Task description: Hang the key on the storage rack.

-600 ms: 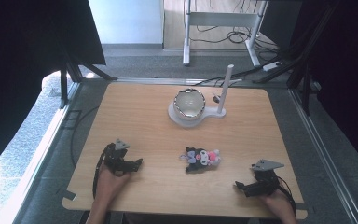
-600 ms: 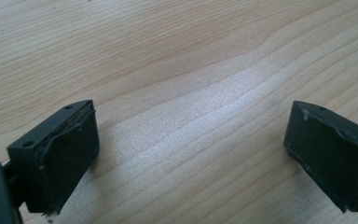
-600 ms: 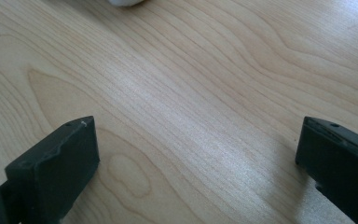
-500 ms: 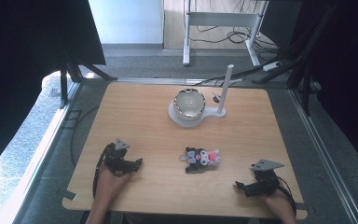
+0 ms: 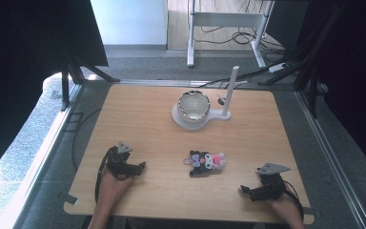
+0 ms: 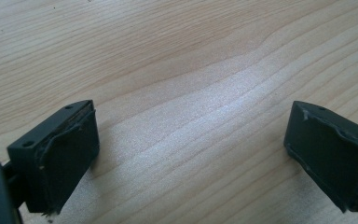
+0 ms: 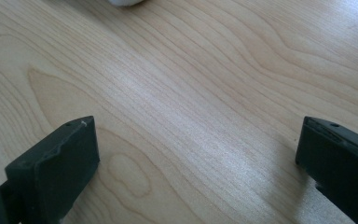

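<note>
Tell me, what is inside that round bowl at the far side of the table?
The bowl on its white stand shows a pale inner wall and nothing in it; its near rim covers the bottom.

overhead forward-down, gripper views close on table (image 5: 147, 124)

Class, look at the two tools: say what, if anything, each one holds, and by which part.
Nothing is held. The left tool and the right tool both stand open over bare table, apart from the plush toy.
</note>
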Demonstrator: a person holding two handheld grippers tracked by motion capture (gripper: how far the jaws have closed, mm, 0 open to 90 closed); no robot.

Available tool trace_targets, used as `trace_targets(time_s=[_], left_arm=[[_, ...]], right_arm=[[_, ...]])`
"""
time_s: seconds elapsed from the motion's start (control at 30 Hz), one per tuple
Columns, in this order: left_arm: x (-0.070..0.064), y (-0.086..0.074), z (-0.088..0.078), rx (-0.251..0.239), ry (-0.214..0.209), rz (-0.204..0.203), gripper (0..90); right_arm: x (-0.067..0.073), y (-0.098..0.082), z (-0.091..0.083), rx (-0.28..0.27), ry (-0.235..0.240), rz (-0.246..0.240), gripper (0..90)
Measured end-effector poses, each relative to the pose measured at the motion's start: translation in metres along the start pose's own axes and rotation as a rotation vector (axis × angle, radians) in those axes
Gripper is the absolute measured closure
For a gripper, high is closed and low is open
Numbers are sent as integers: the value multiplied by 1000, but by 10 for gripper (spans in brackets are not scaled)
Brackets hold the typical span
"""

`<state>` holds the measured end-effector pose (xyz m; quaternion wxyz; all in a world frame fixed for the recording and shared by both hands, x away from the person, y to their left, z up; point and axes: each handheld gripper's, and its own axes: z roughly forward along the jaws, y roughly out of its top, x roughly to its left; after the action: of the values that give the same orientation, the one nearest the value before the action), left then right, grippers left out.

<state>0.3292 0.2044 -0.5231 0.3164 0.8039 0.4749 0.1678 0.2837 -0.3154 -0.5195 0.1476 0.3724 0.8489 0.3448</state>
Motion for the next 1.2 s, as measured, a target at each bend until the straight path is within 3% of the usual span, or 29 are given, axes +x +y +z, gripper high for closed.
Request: trace_targets(time_s=[0.3, 0.47, 0.8, 1.2], left_arm=[[0, 0, 0, 0, 0, 0, 31], [0, 0, 0, 0, 0, 0, 31], [0, 0, 0, 0, 0, 0, 31], [0, 0, 0, 0, 0, 0, 31]], right_arm=[[0, 5, 0, 40, -5, 0, 0], [0, 10, -2, 74, -20, -36, 0], [-3, 30, -5, 185, 16, -96, 12], [-9, 50, 0, 259, 59, -119, 18]])
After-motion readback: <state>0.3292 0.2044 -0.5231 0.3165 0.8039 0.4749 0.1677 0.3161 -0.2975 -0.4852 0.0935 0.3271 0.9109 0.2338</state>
